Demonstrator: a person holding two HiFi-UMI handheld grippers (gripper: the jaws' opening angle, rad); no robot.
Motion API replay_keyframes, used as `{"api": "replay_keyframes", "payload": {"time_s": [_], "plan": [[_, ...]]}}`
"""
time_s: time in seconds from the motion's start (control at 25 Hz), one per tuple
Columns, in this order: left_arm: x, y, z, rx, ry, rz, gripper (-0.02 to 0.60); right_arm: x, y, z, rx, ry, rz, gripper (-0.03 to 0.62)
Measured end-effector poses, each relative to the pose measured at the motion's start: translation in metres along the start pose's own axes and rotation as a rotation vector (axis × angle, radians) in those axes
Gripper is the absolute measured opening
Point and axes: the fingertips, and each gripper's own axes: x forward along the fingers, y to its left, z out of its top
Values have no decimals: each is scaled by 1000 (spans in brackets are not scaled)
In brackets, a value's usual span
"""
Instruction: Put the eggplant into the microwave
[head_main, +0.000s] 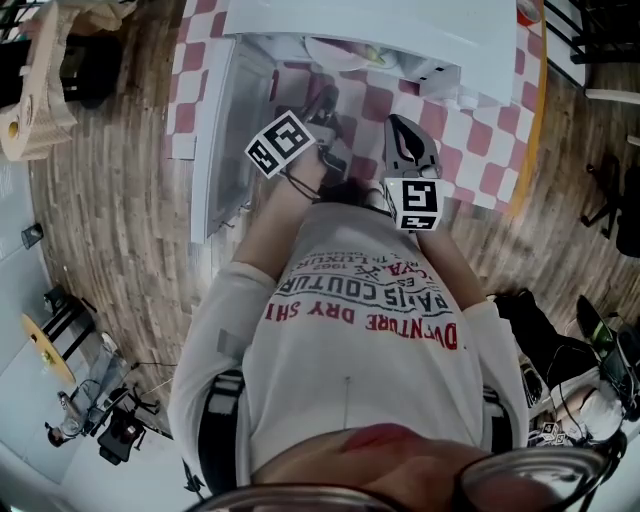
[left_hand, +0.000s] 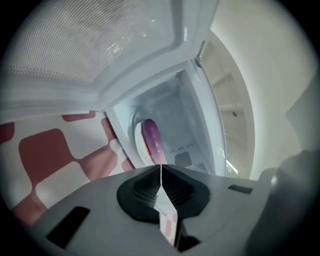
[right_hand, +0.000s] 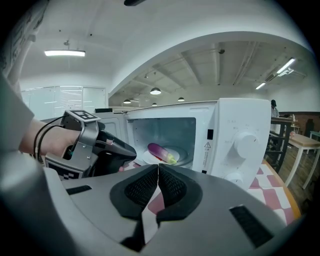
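Observation:
The purple eggplant (right_hand: 161, 151) lies on a white plate (right_hand: 150, 158) inside the white microwave (right_hand: 235, 140). Its cavity is open. In the left gripper view, which is tilted, the eggplant (left_hand: 151, 137) on the plate (left_hand: 139, 146) shows just past my left gripper (left_hand: 161, 167). That gripper is shut with nothing between its pads. It hovers in front of the cavity and shows as a dark body (right_hand: 112, 149) in the right gripper view. My right gripper (right_hand: 158, 167) is shut and empty, a little back from the opening. From the head view, both grippers (head_main: 322, 108) (head_main: 402, 128) point at the microwave (head_main: 380, 25).
The microwave door (head_main: 215, 130) stands swung open at the left, and it fills the top of the left gripper view (left_hand: 100, 45). The microwave sits on a red-and-white checked tablecloth (head_main: 480, 150). Two knobs (right_hand: 246, 145) are on its right panel. Wooden floor (head_main: 110, 230) surrounds the table.

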Motion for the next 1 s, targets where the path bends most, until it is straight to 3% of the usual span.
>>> {"api": "replay_keyframes", "payload": {"time_s": [0.2, 0.28, 0.44, 0.52, 0.76, 1.0], "plan": [[-24, -32, 0, 244, -2, -39, 31, -10, 8, 14, -17, -41, 2, 26], [-35, -48, -1, 420, -12, -48, 31, -16, 10, 20, -24, -62, -1, 26], [-59, -82, -8, 843, -42, -63, 31, -27, 14, 31, -32, -101, -8, 26], [-71, -95, -11, 973, -78, -70, 31, -34, 15, 38, -41, -125, -14, 26], [-101, -122, -10, 1076, -236, -103, 31, -52, 15, 59, -62, -201, -35, 26], [-108, -125, -21, 1131, -227, -122, 31, -55, 23, 69, -103, -212, -24, 25]]}}
